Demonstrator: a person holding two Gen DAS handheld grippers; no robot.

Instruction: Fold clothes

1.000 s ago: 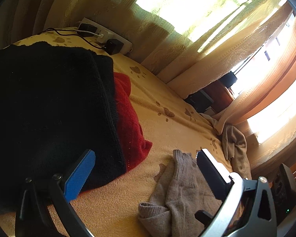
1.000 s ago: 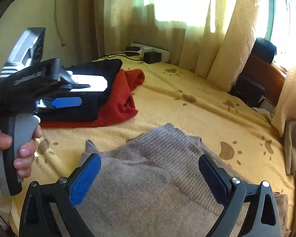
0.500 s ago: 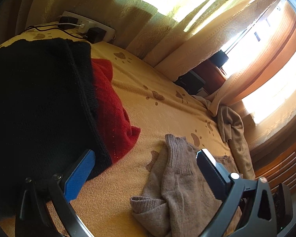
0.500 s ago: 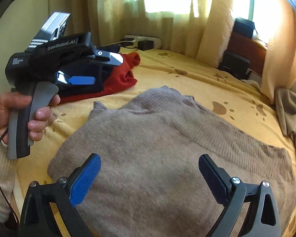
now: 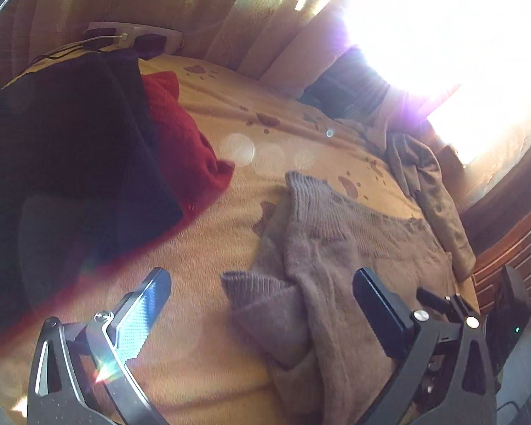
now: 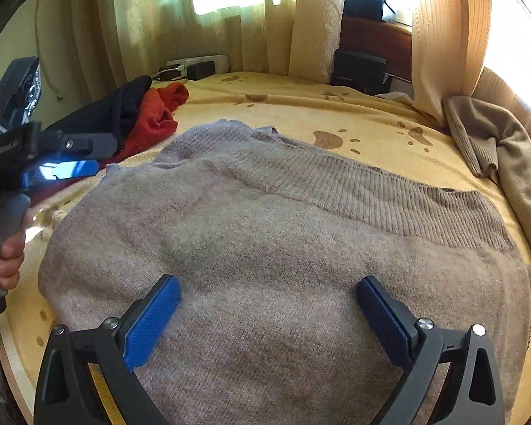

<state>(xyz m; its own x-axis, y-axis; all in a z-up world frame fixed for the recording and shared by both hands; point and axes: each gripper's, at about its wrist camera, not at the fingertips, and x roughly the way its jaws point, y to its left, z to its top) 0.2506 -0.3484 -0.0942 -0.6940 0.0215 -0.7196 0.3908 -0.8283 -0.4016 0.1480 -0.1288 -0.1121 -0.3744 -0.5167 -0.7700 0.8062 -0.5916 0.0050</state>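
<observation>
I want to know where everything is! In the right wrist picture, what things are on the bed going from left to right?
Black folded garment → red knitted garment → grey-brown knitted sweater spread flat → crumpled beige garment by the curtain.

White lettering on the left claw's body (image 6: 3, 148) is too blurred to read.

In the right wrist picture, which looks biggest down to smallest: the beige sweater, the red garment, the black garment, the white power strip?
1. Beige sweater, by far, though it lies nearest the camera.
2-3. Black garment and red garment: alike as seen; the black one partly covers the red, so I won't rank them.
4. White power strip, farthest away.
</observation>
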